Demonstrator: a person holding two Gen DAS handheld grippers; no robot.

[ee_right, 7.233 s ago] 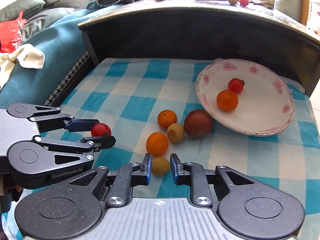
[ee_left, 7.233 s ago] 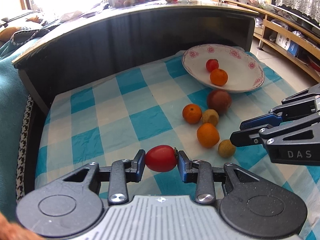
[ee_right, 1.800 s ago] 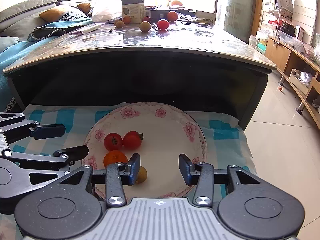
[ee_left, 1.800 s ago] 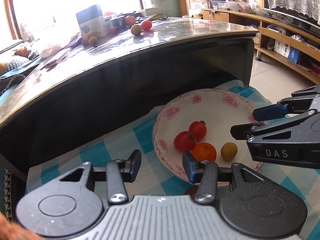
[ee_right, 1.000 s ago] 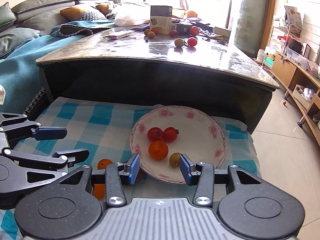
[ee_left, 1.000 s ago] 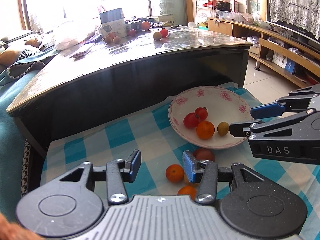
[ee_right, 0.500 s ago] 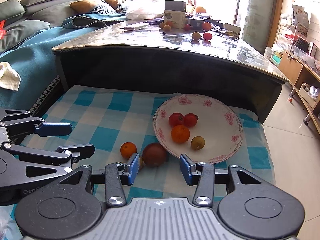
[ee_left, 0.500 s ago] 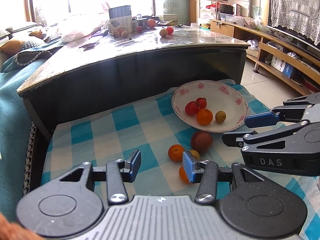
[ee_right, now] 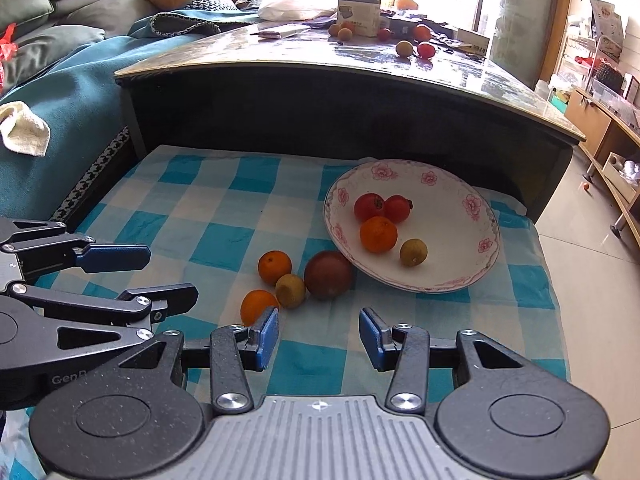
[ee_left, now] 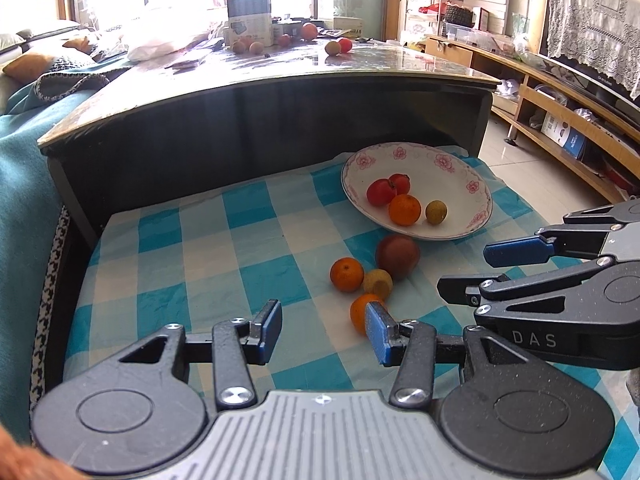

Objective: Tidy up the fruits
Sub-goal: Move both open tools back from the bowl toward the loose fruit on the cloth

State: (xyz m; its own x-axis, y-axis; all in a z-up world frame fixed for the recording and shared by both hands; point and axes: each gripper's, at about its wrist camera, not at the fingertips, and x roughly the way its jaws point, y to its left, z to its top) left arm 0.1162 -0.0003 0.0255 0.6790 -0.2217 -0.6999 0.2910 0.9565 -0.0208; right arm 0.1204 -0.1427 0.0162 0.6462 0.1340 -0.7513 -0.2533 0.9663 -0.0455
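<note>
Both jaws stand parted with nothing between them. On the left gripper (ee_left: 323,332) the blue-padded fingers frame bare checked cloth, and its right-hand pad overlaps the nearest small orange citrus (ee_left: 359,312). The right gripper (ee_right: 318,338) hangs just to the right, its spread fingers also over bare cloth; in its own view that same citrus (ee_right: 256,306) sits just beyond its left-hand pad.

Just beyond lies a tight cluster on the blue-and-white checked cloth (ee_left: 208,248): a small brownish-yellow round fruit (ee_left: 378,283) touching the near citrus, a second orange citrus (ee_left: 346,274) beside it, and a large dark red-brown round fruit (ee_left: 397,255) lying against the near rim of the white floral-rimmed plate (ee_left: 460,184).

Inside the plate, near its left half, are two red tomatoes (ee_left: 388,190) side by side, an orange citrus (ee_left: 405,209) touching them, and a small yellow-green round fruit (ee_left: 435,212) slightly apart. The plate's right half is bare.

Left of the cluster the cloth is open up to its left edge, which runs beside a teal blanket with a houndstooth border (ee_left: 24,208). Behind the plate rises the dark front of a glossy curved-edge table (ee_left: 280,76), whose top overhangs the cloth's far edge. To the right the cloth ends at a pale tiled floor (ee_right: 592,280).
</note>
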